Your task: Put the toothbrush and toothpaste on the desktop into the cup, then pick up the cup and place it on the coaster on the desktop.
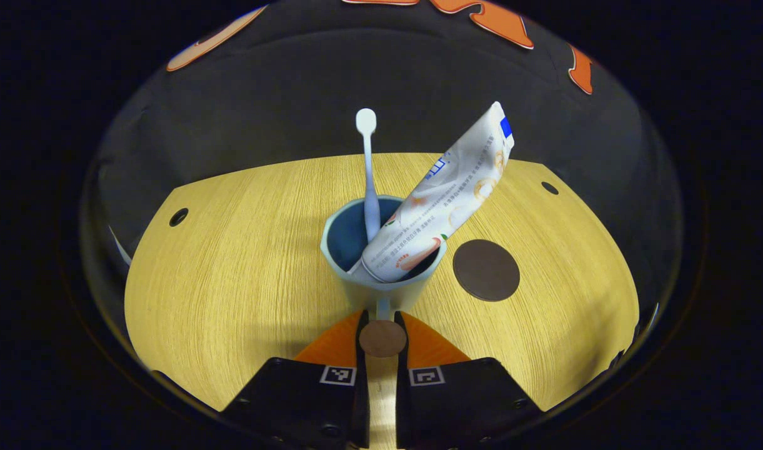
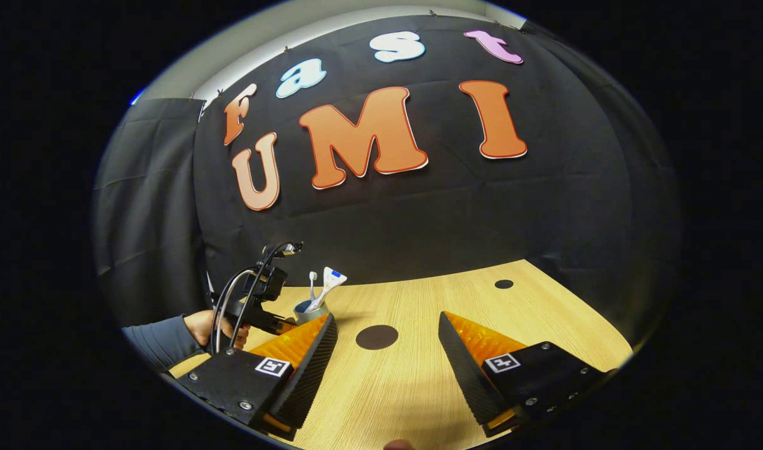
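A pale blue cup [image 1: 381, 284] stands upright on the wooden desktop [image 1: 231, 281]. Inside it a white toothbrush [image 1: 369, 175] stands head up, and a white toothpaste tube [image 1: 443, 200] leans to the right. My left gripper [image 1: 382, 315] is shut on the cup's handle [image 1: 382, 307] at the near side. A round dark brown coaster [image 1: 486, 270] lies flat just right of the cup. In the right gripper view the cup [image 2: 307, 309] sits far left with the left gripper [image 2: 262, 294] and a hand [image 2: 200, 328] behind it. My right gripper [image 2: 387, 317] hangs open over the coaster [image 2: 377, 337].
Small dark holes mark the desktop at the left [image 1: 179, 217] and far right [image 1: 550, 187]. Black cloth walls close in behind the desk's far edge. A grey sleeve [image 2: 159, 344] reaches in from the left in the right gripper view.
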A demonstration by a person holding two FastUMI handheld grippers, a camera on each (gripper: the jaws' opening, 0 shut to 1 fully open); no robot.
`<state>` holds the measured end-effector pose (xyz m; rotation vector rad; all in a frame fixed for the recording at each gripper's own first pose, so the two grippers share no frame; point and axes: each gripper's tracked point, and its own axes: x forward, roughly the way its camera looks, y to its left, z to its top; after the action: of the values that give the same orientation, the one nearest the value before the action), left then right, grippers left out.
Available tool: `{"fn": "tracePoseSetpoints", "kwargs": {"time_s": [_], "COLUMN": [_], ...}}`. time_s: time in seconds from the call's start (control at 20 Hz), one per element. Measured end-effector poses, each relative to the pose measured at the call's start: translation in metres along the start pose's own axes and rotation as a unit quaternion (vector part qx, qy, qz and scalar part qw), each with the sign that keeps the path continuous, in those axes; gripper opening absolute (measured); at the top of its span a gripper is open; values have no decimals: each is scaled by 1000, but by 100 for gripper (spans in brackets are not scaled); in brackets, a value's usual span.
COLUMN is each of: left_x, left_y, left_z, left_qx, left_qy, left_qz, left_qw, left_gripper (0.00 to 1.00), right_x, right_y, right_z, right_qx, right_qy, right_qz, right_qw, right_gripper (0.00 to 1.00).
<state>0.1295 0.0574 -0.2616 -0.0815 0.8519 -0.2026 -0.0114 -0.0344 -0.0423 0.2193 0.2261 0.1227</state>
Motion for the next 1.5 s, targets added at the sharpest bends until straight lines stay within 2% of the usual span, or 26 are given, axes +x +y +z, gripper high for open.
{"fn": "tracePoseSetpoints", "kwargs": {"time_s": [0.2,0.45,0.55,0.65,0.75,0.85,1.0,1.1,1.25,1.5], "left_x": [-1,-3,-1,1,0,4,17,20,13,16], "left_y": [1,5,4,4,6,8,6,3,7,3], "left_z": [-1,-2,-3,3,6,5,-11,-11,-7,-8], "left_qx": [2,37,57,69,67,68,63,46,33,16], "left_qy": [-4,14,33,38,54,67,97,85,77,62], "left_qz": [-2,5,9,19,21,26,30,22,19,9], "left_qw": [1000,999,998,997,996,995,993,995,996,998], "left_gripper": [16,17,24,28,35,37,35,26,20,20], "right_x": [0,2,3,3,3,3,4,6,7,5], "right_y": [1,8,9,7,5,2,-3,-6,-7,-7], "right_z": [-2,-5,-6,-6,-6,-6,-13,-17,-19,-18], "right_qx": [2,2,2,2,3,3,7,9,12,11], "right_qy": [3,6,7,7,6,4,12,15,19,17], "right_qz": [0,7,8,7,5,4,1,-2,-2,-3], "right_qw": [1000,1000,1000,1000,1000,1000,1000,1000,1000,1000], "right_gripper": [97,97,97,97,97,97,97,98,98,97]}}
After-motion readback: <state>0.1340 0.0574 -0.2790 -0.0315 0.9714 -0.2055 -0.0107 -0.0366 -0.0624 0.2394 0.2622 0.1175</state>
